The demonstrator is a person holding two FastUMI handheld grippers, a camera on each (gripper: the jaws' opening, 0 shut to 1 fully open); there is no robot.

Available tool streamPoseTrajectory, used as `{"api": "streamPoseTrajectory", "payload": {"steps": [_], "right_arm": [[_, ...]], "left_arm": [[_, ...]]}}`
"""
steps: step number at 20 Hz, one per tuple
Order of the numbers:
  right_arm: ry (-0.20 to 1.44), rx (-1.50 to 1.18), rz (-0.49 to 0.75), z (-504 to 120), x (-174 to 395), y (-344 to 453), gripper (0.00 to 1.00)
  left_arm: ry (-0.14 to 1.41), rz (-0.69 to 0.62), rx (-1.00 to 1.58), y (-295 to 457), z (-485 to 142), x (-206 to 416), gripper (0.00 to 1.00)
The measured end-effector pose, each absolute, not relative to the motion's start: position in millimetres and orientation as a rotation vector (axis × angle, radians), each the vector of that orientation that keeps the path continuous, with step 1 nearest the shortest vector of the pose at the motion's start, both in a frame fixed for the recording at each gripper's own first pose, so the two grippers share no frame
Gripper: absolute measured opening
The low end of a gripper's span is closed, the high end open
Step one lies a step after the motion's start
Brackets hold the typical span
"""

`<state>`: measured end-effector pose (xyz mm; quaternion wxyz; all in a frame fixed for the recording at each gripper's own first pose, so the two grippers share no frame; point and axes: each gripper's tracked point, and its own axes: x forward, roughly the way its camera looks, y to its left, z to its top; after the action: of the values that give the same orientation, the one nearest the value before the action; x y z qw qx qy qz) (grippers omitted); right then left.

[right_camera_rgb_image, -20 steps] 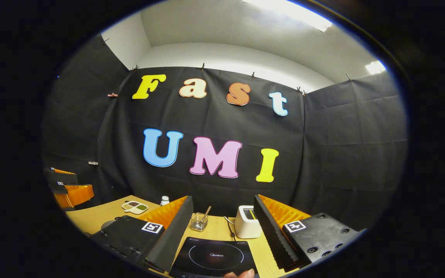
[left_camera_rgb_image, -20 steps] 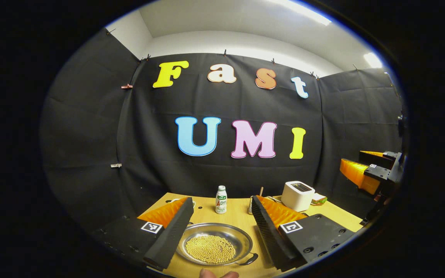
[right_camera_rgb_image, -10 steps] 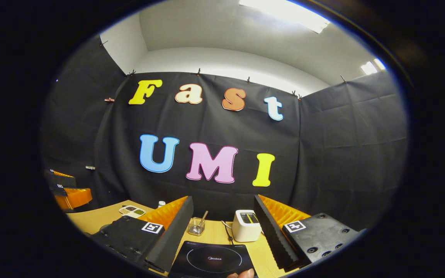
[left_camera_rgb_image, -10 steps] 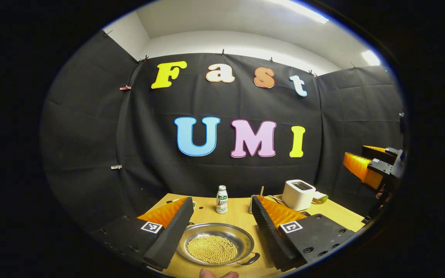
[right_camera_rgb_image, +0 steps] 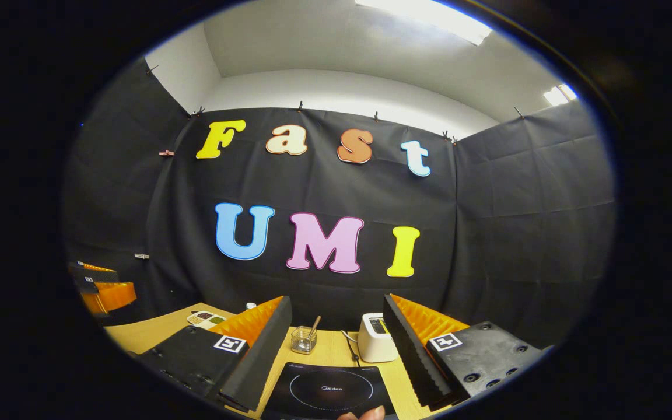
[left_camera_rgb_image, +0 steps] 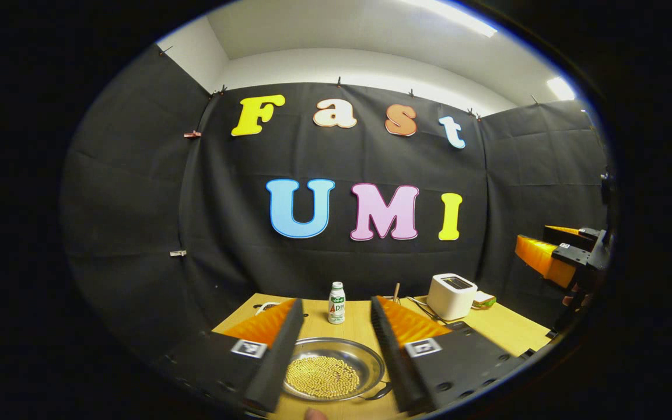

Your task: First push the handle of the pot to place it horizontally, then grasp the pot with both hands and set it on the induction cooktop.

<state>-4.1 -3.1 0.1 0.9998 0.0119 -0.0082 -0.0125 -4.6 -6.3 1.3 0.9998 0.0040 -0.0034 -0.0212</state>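
In the left gripper view, your left gripper hangs over the wooden bench with its fingers apart and nothing between them pressed. The pot, a shallow steel pan holding small yellow beans, sits on the bench in the gap between those fingers, touched by neither. Its dark loop handle sticks out at the pot's near right, just inside the right finger, so the pot's handle axis runs diagonally rather than level across the view. Beyond the fingertips stands a small white bottle with a green and red label too small to read. Further right sits a white toaster, and at the far right edge you see your right gripper held above the bench.

In the right gripper view, your left gripper shows at the far left edge. A divided white dish lies left of the near fingers. Your right gripper has its fingers wide apart, empty. Between them lies the black induction cooktop, bare, with a small white brand mark at the centre of its ring. Beyond it stand a small glass with a stick in it and the toaster.
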Motion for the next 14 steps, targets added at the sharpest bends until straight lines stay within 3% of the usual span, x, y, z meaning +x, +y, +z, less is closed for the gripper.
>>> {"api": "streamPoseTrajectory", "payload": {"steps": [3,10,14], "right_arm": [[-0.008,0.018,-0.026,-1.7,-4.6,-4.8,0.96],[-0.004,0.018,-0.035,-2.8,-3.1,-10.7,0.98],[0.024,0.028,-0.025,-9.9,-3.6,-7.5,0.98]], "left_arm": [[0.018,-0.096,0.015,-12.0,-4.8,-9.2,0.06],[0.286,-0.248,0.031,-34.6,-73.9,-9.5,0.05],[0.515,-0.319,0.128,-33.7,-140.5,-22.2,0.05]]}}
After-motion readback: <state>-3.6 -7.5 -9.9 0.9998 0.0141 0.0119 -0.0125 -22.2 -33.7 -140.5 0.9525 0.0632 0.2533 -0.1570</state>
